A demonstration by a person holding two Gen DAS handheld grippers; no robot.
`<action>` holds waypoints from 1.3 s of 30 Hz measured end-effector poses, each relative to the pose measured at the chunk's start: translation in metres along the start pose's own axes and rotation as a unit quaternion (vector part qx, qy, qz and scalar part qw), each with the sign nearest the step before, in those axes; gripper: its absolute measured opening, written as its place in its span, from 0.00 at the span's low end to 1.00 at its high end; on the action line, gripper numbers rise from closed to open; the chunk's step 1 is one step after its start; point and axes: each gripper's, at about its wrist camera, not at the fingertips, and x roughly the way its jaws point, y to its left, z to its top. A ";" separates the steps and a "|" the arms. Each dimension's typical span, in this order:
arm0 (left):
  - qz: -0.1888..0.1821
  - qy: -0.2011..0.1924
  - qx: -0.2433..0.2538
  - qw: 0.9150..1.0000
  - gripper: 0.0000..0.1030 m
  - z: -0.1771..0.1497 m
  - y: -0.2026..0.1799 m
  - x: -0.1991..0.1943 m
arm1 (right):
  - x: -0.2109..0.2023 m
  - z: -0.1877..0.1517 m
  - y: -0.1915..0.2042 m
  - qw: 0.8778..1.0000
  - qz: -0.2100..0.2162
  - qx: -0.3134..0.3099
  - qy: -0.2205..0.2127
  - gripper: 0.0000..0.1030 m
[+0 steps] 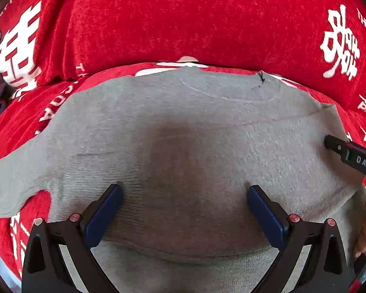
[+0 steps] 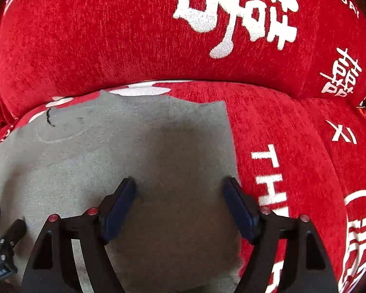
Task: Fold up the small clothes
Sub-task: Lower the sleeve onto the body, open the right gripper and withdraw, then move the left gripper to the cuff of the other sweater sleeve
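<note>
Hand-held gripper [image 1: 184, 190] over crosswise grey garment [image 1: 207, 122]

Black left gripper [image 1: 184, 189] and right gripper [image 2: 179, 183], blue-padded jaws, red-capped screws, white "DAS" lettering

Left gripper [image 1: 184, 190] spread wide over a grey garment [image 1: 183, 134], blue pads [image 1: 105, 214] apart, nothing clamped between. Garment laid flat on red cover [image 1: 207, 24] printed with white characters, collar seam ahead of the claw, a sleeve trailing off to its left. Right gripper [image 1: 349, 153] entering from the claw's right, tip over the garment's edge. Fingers of a hand [image 1: 364, 234] lower right.
</note>
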 end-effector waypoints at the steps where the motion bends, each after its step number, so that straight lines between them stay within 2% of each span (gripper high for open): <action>1: -0.004 -0.006 -0.009 1.000 1.00 -0.001 0.003 -0.006 | -0.009 -0.003 0.004 1.000 0.000 -0.004 -0.012 0.76; 3: -0.018 -0.012 -0.016 1.000 1.00 -0.006 0.004 -0.013 | -0.027 -0.013 0.011 0.999 0.025 -0.010 -0.031 0.76; 5: -0.017 -0.013 -0.007 1.000 1.00 -0.015 0.000 -0.017 | -0.043 -0.027 0.029 0.998 0.045 -0.030 -0.042 0.76; 9: 0.004 -0.016 0.010 1.000 1.00 -0.028 -0.007 -0.014 | -0.041 -0.054 0.061 0.995 0.038 -0.093 -0.018 0.76; 13: -0.001 -0.019 0.002 1.000 1.00 -0.041 0.001 -0.027 | -0.061 -0.077 0.054 0.996 0.036 -0.067 -0.035 0.76; 15: -0.007 -0.017 -0.001 1.000 1.00 -0.054 0.005 -0.031 | -0.076 -0.092 0.053 0.996 0.048 -0.061 -0.048 0.77; 16: -0.007 -0.014 0.001 1.000 1.00 -0.062 0.006 -0.031 | -0.077 -0.100 0.054 0.995 0.055 -0.066 -0.041 0.77; 17: -0.001 -0.019 0.008 1.000 1.00 -0.072 0.005 -0.033 | -0.076 -0.112 0.057 0.995 0.055 -0.076 -0.028 0.76; 19: 0.011 -0.045 0.019 0.999 1.00 -0.089 0.004 -0.042 | -0.087 -0.135 0.060 0.993 0.040 -0.089 -0.064 0.78; 23: 0.003 -0.051 0.014 0.999 1.00 -0.115 0.008 -0.057 | -0.102 -0.166 0.055 0.993 0.047 -0.071 -0.079 0.79; 28: 0.007 -0.094 0.029 0.995 1.00 -0.154 0.008 -0.074 | -0.118 -0.200 0.052 0.990 0.042 -0.077 -0.106 0.79; 30: 0.004 -0.095 0.034 0.995 1.00 -0.156 0.012 -0.079 | -0.123 -0.208 0.052 0.990 0.045 -0.075 -0.113 0.80; 33: 0.004 -0.113 -0.008 0.994 1.00 -0.145 0.043 -0.096 | -0.124 -0.203 0.050 0.992 0.051 -0.073 -0.093 0.80; 36: 0.017 -0.129 -0.099 0.987 1.00 -0.125 0.111 -0.106 | -0.126 -0.197 0.050 0.993 0.062 -0.056 -0.083 0.80; 38: 0.030 -0.126 -0.178 0.976 1.00 -0.116 0.172 -0.102 | -0.127 -0.194 0.057 0.993 0.058 -0.067 -0.081 0.80; 39: 0.048 -0.119 -0.224 0.966 1.00 -0.114 0.206 -0.096 | -0.128 -0.194 0.060 0.992 0.059 -0.073 -0.081 0.81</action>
